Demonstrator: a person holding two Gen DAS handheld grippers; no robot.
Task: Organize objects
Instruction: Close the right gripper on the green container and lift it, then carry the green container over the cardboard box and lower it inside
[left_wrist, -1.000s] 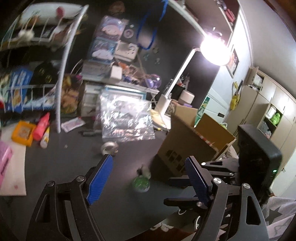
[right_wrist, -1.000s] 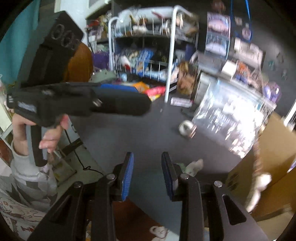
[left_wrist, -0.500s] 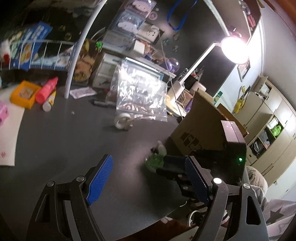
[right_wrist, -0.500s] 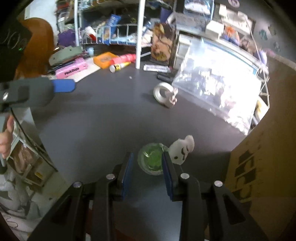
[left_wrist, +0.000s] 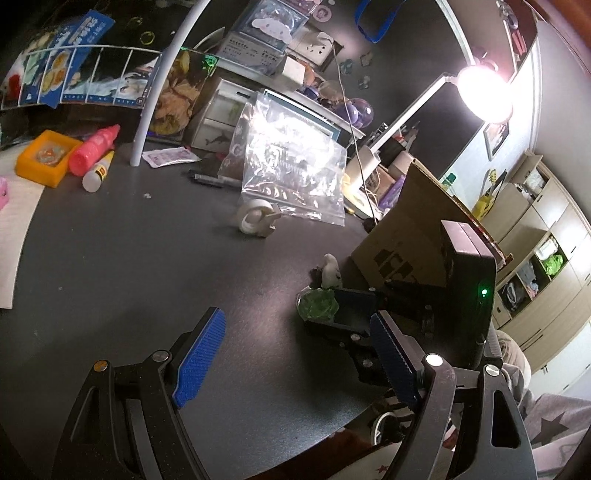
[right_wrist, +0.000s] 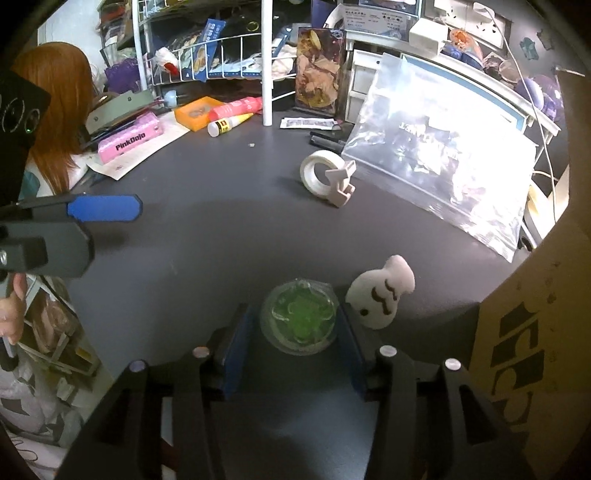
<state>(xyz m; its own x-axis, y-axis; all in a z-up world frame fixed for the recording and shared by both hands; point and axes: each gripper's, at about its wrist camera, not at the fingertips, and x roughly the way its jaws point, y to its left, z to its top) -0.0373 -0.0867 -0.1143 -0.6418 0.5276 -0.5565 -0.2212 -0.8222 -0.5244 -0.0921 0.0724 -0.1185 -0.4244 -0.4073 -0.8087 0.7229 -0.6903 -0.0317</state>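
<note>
Both wrist cameras look down along their claws, close over the same dark desk (left_wrist: 122, 266)

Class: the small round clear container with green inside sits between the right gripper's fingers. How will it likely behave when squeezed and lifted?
The green container looks like thin clear plastic, so it may flex or slip on its rounded wall. It seems small and probably light. Right gripper jaws are opening around it; the white plush sits close and might get nudged.

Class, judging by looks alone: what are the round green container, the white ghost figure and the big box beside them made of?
Green container: probably clear glossy plastic, see-through with glints. Ghost figure: looks soft, matte foam or rubber. Box: brown corrugated cardboard, dull, printed black.
</note>
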